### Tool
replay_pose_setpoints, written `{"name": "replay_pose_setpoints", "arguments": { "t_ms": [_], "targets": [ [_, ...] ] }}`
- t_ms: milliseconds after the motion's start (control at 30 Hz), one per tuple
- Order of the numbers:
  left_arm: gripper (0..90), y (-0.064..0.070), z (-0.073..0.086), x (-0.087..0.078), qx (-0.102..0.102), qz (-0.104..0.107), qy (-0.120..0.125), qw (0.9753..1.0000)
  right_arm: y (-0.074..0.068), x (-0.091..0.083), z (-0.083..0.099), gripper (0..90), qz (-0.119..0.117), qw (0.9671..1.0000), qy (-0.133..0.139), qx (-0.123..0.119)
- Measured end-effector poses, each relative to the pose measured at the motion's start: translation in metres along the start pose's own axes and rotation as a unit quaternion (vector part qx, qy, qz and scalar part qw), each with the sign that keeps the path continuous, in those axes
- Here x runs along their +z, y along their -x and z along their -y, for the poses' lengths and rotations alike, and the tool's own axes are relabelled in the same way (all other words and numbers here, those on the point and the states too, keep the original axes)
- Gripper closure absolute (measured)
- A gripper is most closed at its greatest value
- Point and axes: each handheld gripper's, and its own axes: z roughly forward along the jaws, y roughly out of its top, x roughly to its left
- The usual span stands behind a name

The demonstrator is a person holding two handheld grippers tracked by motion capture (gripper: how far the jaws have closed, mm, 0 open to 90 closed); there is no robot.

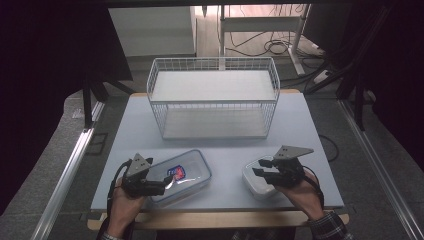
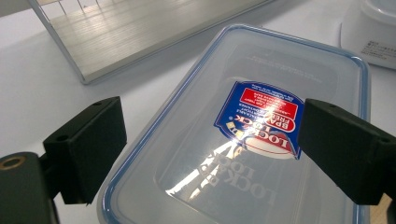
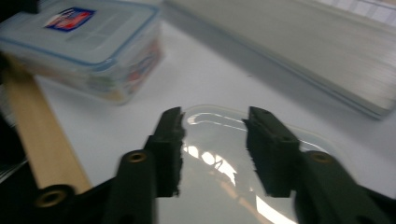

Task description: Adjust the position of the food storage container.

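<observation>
From above, the left gripper (image 1: 161, 186) hovers over a blue-rimmed lidded food container (image 1: 190, 170) near the table's (image 1: 225, 145) front edge, while its own view shows jaws spread wide above the lid, and the right gripper (image 3: 212, 149) hangs parted over a white container (image 3: 219, 163).

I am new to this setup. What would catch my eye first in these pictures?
First, the white wire basket at the table's far middle. Then the blue-rimmed clear box with its red-and-blue label at front left, under the open left tongs, and a small white container below the open right tongs.
</observation>
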Motion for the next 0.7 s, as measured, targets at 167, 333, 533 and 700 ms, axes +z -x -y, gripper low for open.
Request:
{"name": "replay_pose_setpoints", "arguments": {
  "t_ms": [167, 333, 533, 700],
  "targets": [
    [8.1, 0.000, 0.000, 0.000, 0.001, 0.000, -0.001, 1.0000, -0.013, 0.008, -0.003, 82.0, -0.017, 0.9992, -0.010, -0.034],
    [8.2, 0.001, 0.000, 0.000, 0.004, -0.001, 0.000, 1.0000, -0.019, 0.017, -0.006, 89.5, -0.016, 0.9983, -0.017, -0.053],
    [8.4, 0.000, 0.000, -0.001, 0.003, -0.002, 0.000, 1.0000, -0.025, 0.026, -0.006, 89.6, -0.055, 0.9960, -0.031, -0.063],
    [8.5, 0.001, -0.001, 0.000, 0.006, -0.002, -0.001, 1.0000, -0.025, 0.042, -0.004, 89.6, -0.052, 0.9935, -0.067, -0.076]
  ]
}}
